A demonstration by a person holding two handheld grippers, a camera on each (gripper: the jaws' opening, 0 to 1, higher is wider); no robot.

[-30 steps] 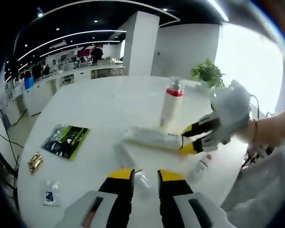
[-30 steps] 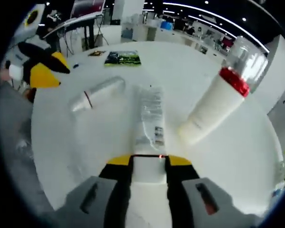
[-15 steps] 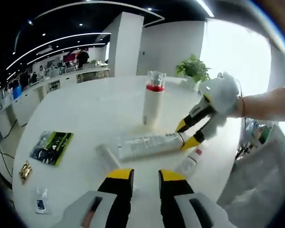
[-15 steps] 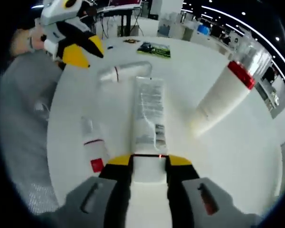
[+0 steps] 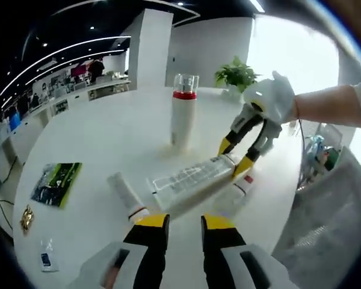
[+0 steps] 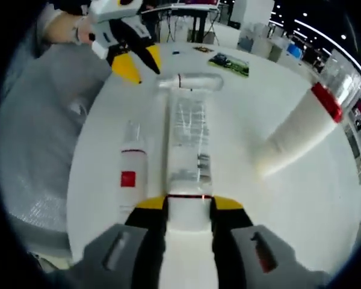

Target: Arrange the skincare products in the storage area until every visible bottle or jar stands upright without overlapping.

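Right gripper view: hand-held gripper clamped on clear tube.

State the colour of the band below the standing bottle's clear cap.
Red, clearest in the left gripper view on the standing bottle.

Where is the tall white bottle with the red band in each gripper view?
Left gripper view: the tall bottle stands upright at upper centre, beyond the clear tube.
Right gripper view: the same bottle leans across the right side, to the right of the tube held by the right gripper.
Shared landmark: the green packet, left in the left gripper view and top centre in the right gripper view.
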